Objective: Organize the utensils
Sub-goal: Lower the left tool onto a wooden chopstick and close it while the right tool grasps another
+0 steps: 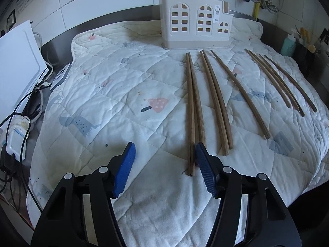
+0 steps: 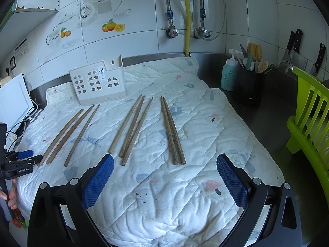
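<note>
Several brown wooden chopsticks lie in groups on a white quilted mat (image 1: 115, 94). A cream utensil holder (image 1: 195, 22) with window cut-outs stands at the mat's far edge; it also shows in the right wrist view (image 2: 98, 82). My left gripper (image 1: 164, 156) is open, low over the mat, with its right finger (image 1: 205, 168) against the near end of the leftmost chopstick pair (image 1: 193, 107). My right gripper (image 2: 164, 177) is open and empty above the mat, just short of the near ends of the right chopstick pair (image 2: 171, 131) and the middle group (image 2: 133, 127). The left gripper shows at the left edge (image 2: 22, 160).
A white board (image 1: 16, 65) and cables with a power strip (image 1: 16, 140) lie left of the mat. To the right stand a teal bottle (image 2: 229, 74), a black utensil caddy (image 2: 249, 86), knives on the wall (image 2: 294, 45) and a green rack (image 2: 310, 119).
</note>
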Demonstrator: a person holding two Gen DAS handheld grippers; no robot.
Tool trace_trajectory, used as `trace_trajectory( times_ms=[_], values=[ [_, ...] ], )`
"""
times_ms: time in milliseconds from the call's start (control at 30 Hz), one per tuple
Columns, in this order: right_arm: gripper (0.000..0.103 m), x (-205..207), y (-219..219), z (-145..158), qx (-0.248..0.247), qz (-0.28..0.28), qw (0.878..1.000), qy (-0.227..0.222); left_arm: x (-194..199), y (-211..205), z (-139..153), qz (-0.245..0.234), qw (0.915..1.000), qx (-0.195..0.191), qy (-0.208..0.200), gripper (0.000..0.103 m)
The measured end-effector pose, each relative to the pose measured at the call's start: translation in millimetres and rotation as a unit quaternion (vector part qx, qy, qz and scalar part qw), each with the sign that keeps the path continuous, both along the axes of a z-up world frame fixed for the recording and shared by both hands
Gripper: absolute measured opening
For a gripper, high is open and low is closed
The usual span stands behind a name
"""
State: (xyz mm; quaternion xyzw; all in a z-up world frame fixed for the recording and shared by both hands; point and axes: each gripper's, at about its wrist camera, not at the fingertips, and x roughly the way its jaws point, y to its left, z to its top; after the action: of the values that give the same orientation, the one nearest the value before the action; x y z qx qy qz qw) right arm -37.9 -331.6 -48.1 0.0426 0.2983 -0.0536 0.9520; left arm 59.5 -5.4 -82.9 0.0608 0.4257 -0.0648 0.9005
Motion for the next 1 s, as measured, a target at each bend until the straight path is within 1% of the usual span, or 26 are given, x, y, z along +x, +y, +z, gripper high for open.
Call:
trace_trajectory(
  times_ms=[67,100,167,267,333,400,433,500,533,600,667,700,733,767,833,867,900,933,1000],
  values=[
    [0.097,1.4,-1.6,-1.7,0.001,-0.002,1.0,0.002,1.6,-5.8,-3.4,-0.007,0.9998,0.017,-0.004,0.055],
    [0.097,2.3,-2.8,-2.4,0.001,-0.003,1.0,0.003,3.1,-5.2,-2.7,-0.004,0.9998,0.017,-0.007,0.053],
    [0.097,3.9,-5.3,-4.0,-0.001,-0.005,1.0,0.006,8.8,0.4,-1.5,0.004,0.9999,0.009,-0.007,0.046],
    [0.097,8.0,-11.7,-7.9,-0.002,-0.009,1.0,0.011,15.0,5.7,-1.4,0.006,1.0,0.005,-0.006,0.042],
    [0.096,11.6,-16.7,-11.9,-0.003,-0.013,1.0,0.015,14.3,5.0,-0.8,-0.003,1.0,-0.005,-0.007,0.041],
    [0.096,17.1,-23.5,-16.8,-0.003,-0.017,1.0,0.023,14.2,0.0,-0.5,-0.017,0.9998,-0.009,-0.008,0.036],
    [0.095,19.2,-27.1,-18.8,-0.002,-0.018,1.0,0.024,14.6,-3.0,-1.4,-0.023,0.9997,-0.009,-0.005,0.031],
    [0.093,24.3,-33.7,-22.1,-0.002,-0.019,0.999,0.028,16.3,-7.8,-3.3,-0.028,0.9996,-0.006,-0.007,0.028],
    [0.088,26.2,-36.4,-23.3,-0.003,-0.02,0.999,0.03,16.9,-8.5,-3.5,-0.029,0.9995,-0.008,-0.009,0.025],
    [0.078,30.4,-43.4,-25.5,0.004,-0.016,0.999,0.033,18.5,-6.4,-3.6,-0.027,0.9994,-0.021,-0.008,0.024],
    [0.075,35.3,-50.9,-28.4,0.013,-0.018,0.999,0.038,20.6,-4.2,-4.1,-0.025,0.9992,-0.031,-0.008,0.023],
    [0.067,37.9,-53.7,-30.0,0.019,-0.013,0.999,0.039,21.5,-3.7,-4.3,-0.024,0.9992,-0.031,-0.008,0.022],
    [0.062,40.5,-55.5,-31.4,0.025,-0.009,0.999,0.041,22.5,-3.3,-4.4,-0.023,0.9992,-0.033,-0.009,0.022],
    [0.061,42.9,-56.3,-32.9,0.028,-0.007,0.999,0.044,22.7,-3.4,-4.9,-0.022,0.9992,-0.034,-0.008,0.022],
    [0.05,48.0,-54.5,-36.8,0.032,0.005,0.998,0.052,23.2,-2.6,-5.0,-0.02,0.9991,-0.036,-0.008,0.022],
    [0.048,50.0,-53.1,-39.1,0.032,0.009,0.998,0.056,23.9,-1.7,-5.2,-0.018,0.999,-0.039,-0.007,0.022],
    [0.043,51.8,-51.7,-41.3,0.032,0.013,0.998,0.059,23.9,-1.0,-5.1,-0.017,0.9989,-0.043,-0.006,0.022],
    [0.035,54.0,-50.7,-44.1,0.034,0.018,0.997,0.064,23.8,-0.1,-5.1,-0.017,0.9988,-0.046,-0.005,0.022],
    [0.031,57.6,-49.8,-47.8,0.039,0.022,0.997,0.069,23.9,1.0,-5.2,-0.02,0.9987,-0.047,-0.004,0.022]
  ],
)
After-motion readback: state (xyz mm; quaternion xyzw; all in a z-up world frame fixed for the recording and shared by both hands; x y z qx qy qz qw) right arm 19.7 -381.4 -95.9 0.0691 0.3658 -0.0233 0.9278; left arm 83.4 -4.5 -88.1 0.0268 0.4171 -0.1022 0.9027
